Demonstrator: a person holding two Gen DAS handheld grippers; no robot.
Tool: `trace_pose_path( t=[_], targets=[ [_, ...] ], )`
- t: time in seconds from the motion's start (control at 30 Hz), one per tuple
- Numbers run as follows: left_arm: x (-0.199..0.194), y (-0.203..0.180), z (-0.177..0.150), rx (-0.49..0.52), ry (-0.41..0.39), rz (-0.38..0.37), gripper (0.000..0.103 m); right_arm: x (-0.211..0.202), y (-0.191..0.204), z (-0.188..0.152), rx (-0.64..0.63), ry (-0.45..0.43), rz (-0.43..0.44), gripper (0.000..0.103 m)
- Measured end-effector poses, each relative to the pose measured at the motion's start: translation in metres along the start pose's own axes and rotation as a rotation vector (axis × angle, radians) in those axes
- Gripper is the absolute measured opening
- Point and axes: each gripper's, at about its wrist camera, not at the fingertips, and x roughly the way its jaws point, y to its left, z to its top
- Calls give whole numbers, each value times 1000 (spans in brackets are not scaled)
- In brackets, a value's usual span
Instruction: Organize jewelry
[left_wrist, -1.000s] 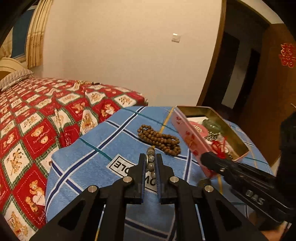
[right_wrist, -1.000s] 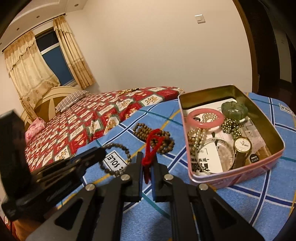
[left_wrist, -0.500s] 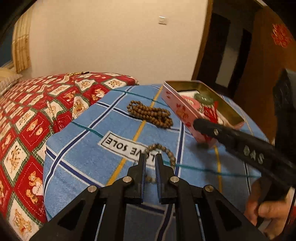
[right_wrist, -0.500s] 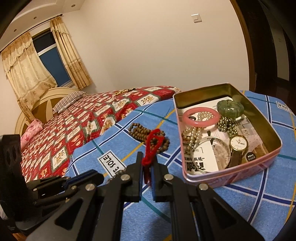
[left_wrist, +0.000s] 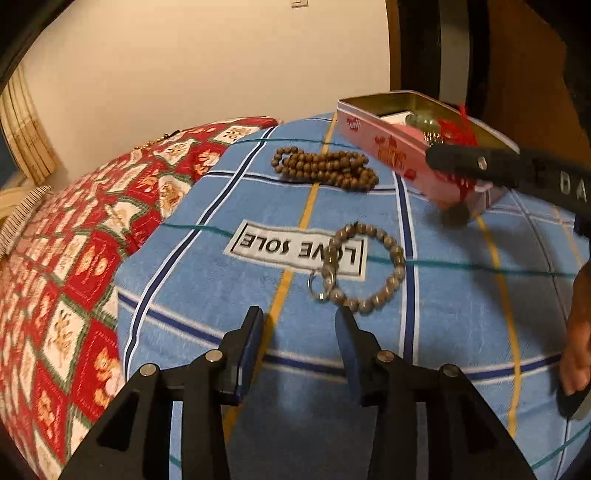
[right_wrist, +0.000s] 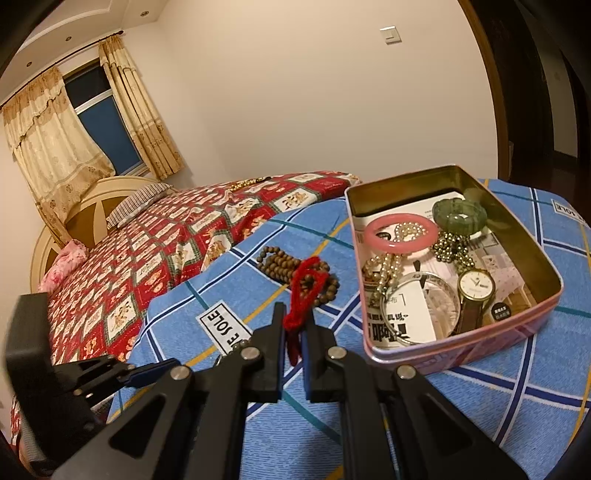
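A grey bead bracelet with a metal ring lies flat on the blue checked cloth, just beyond my left gripper, which is open and empty. My right gripper is shut on a red cord and hangs left of the pink tin; it also shows in the left wrist view. The tin holds a pink bangle, a green bracelet, a watch and several bead strands. A brown wooden bead string lies left of the tin.
The cloth covers a raised surface beside a bed with a red patterned quilt. A white wall, curtains and a dark doorway stand behind. A hand shows at the right edge.
My left gripper let go of the grey bead bracelet, opened and drew back; the bracelet now lies on the cloth. My right gripper stayed shut on the red cord and shifted slightly.
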Motion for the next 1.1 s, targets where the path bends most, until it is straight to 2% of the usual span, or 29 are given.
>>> trace_pose_path(
  t=[0.33,0.37,0.4,0.57,0.67,0.77,0.83,0.93,1.1],
  targets=[
    [18,-7,25,15,15,-32,41,-1,-5,1,22,2,1,11],
    [17,-7,25,7,18,-44,34,-1,-5,1,23,2,1,11],
    [16,-6,23,-8,21,-71,21,-1,-5,1,25,2,1,11],
    [7,-2,13,-41,16,-96,19,-4,-9,2,38,-4,1,11],
    [5,-4,13,-39,5,-66,19,-6,-10,3,43,-12,2,11],
    [-9,-4,13,-53,-70,-64,19,-11,-10,5,47,-33,7,11],
    [-28,-2,12,-83,-165,-89,19,-14,-11,5,52,-48,7,11],
    [-47,-3,10,-96,-258,-106,19,-17,-16,7,72,-61,5,11],
    [-66,-11,16,-84,-336,-113,19,-24,-22,11,80,-87,-6,11]
  ],
)
